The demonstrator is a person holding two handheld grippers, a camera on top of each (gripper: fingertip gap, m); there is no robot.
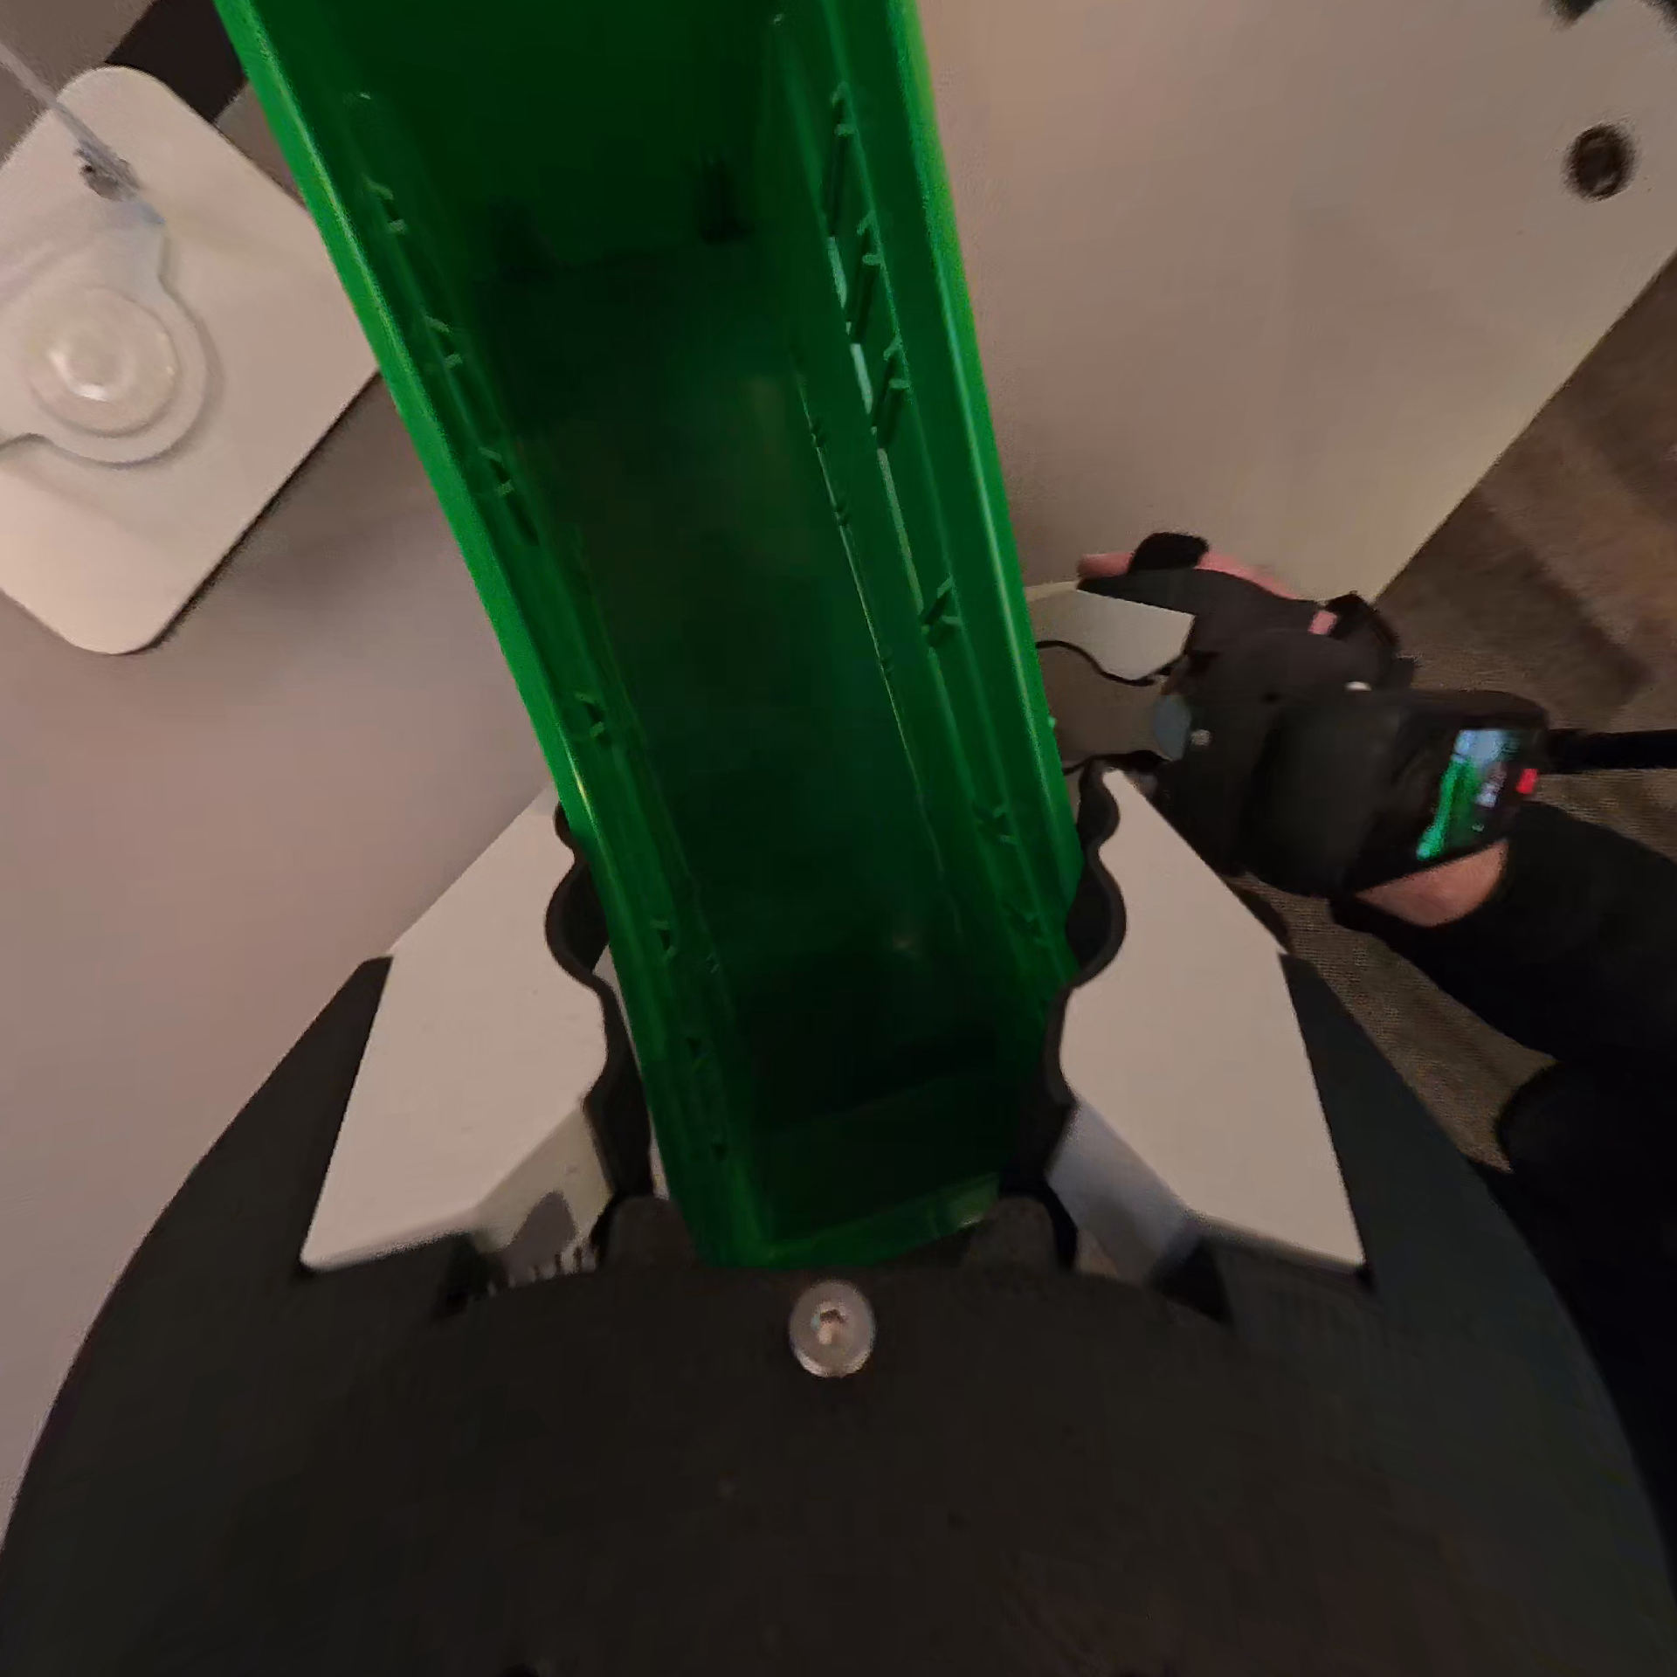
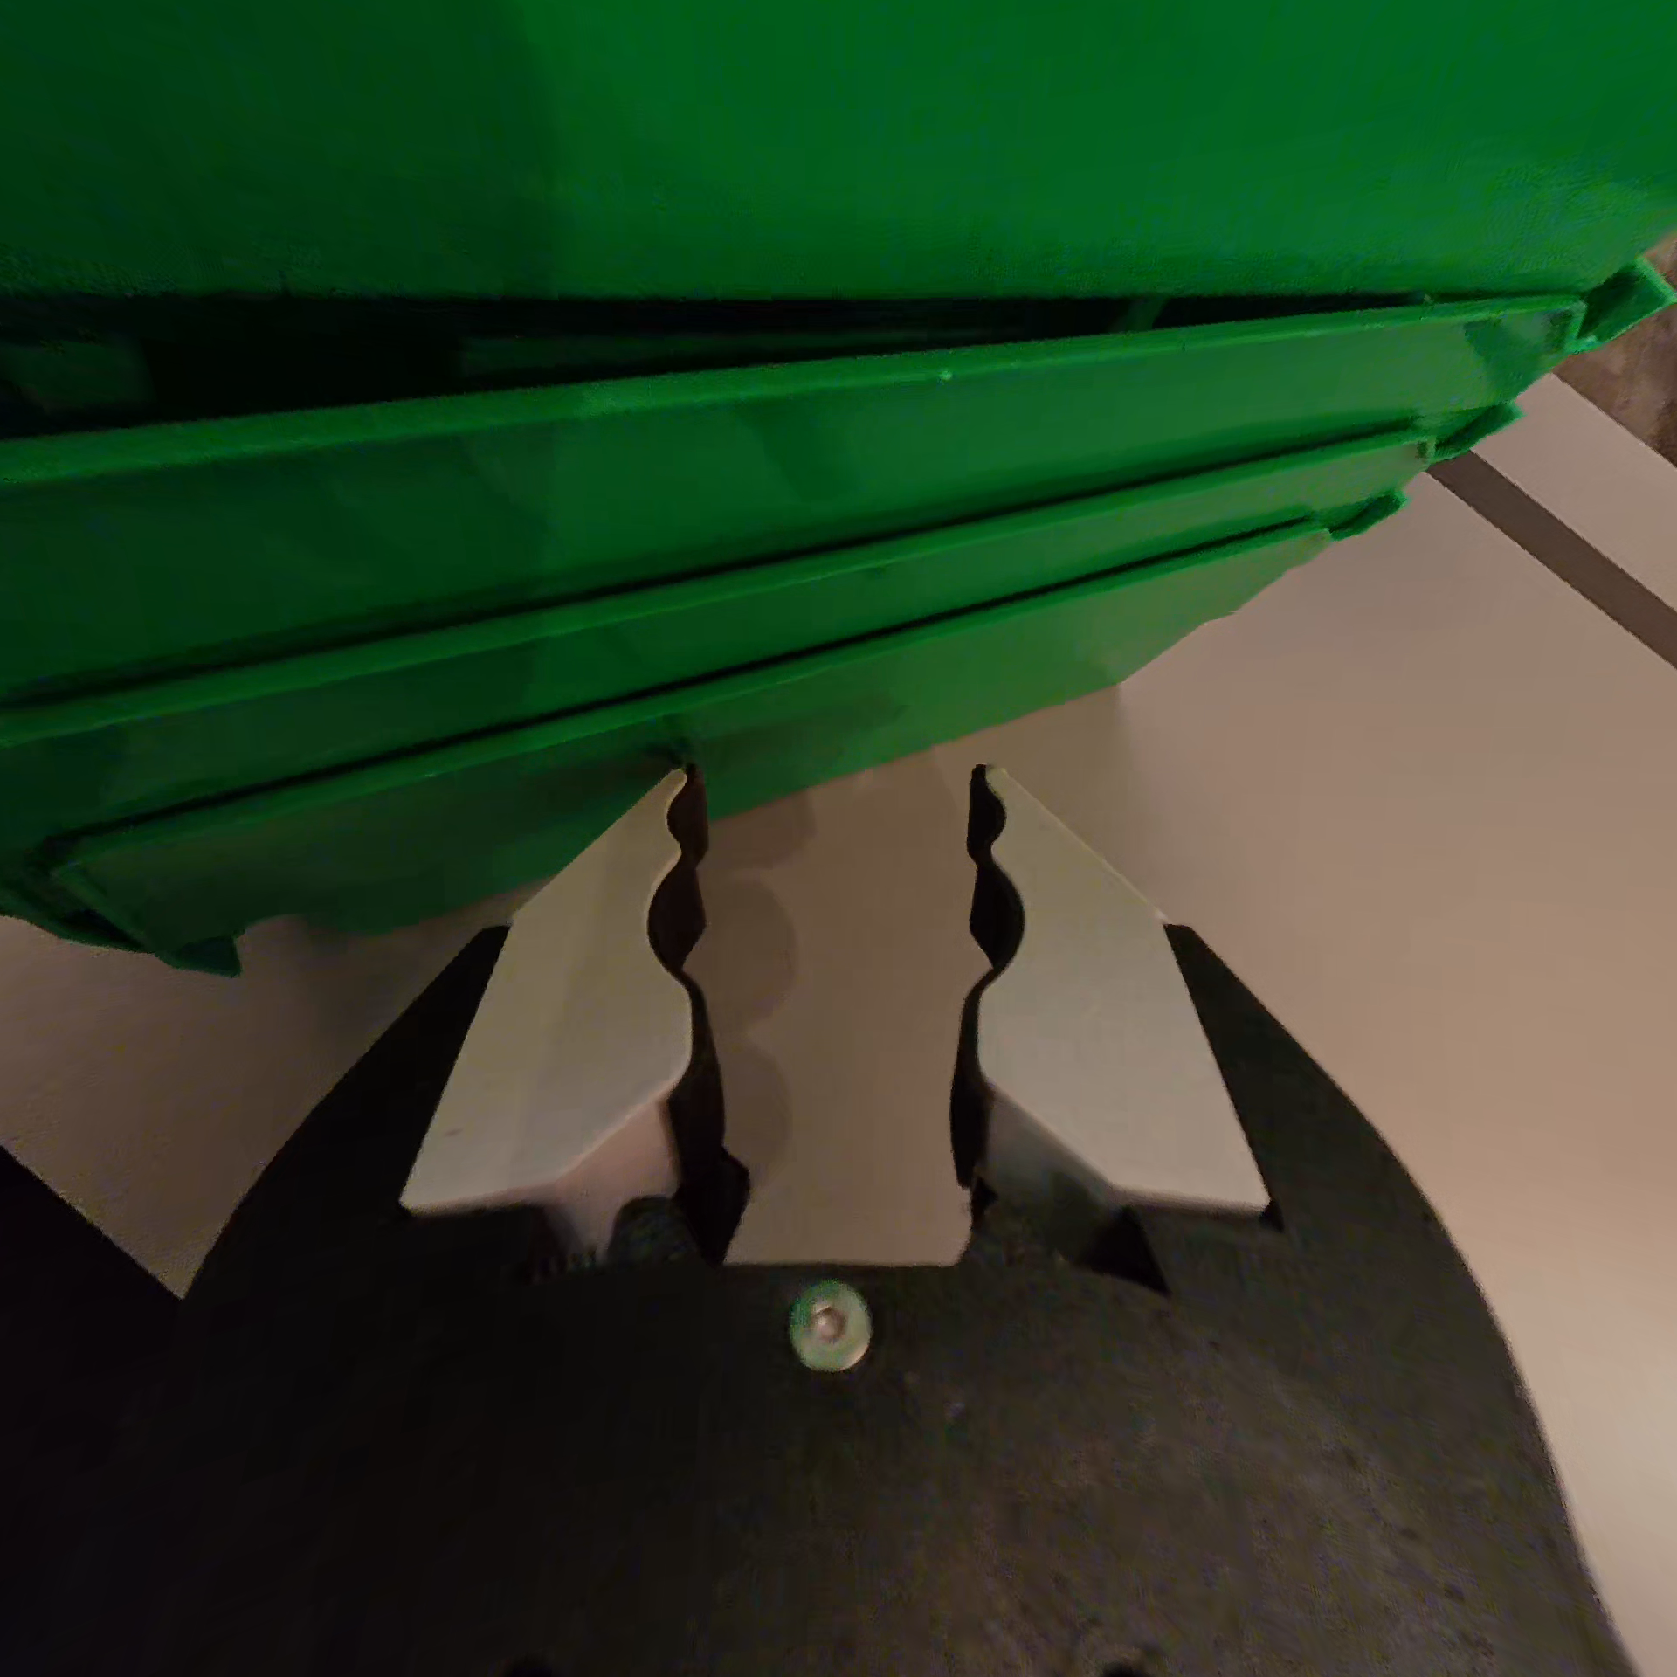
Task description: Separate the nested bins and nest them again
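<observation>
Green bins (image 2: pixel 726 544), smooth moulded plastic with ribbed, stepped rims, sit nested above a pale tabletop (image 2: pixel 1270 862), filling the right wrist view from nine to two o'clock, their stacked rims showing at least three shells. Left gripper (image 1: pixel 830 907) clamps its white, wavy-edged fingers (image 1: pixel 481 1044) across one narrow bin's walls, probably to steady or lift it while the rest are worked free. Right gripper (image 2: pixel 830 789) stands open and empty, its tips just beside the lowest rim; a gloved hand (image 1: pixel 1270 690) carries it at three o'clock.
</observation>
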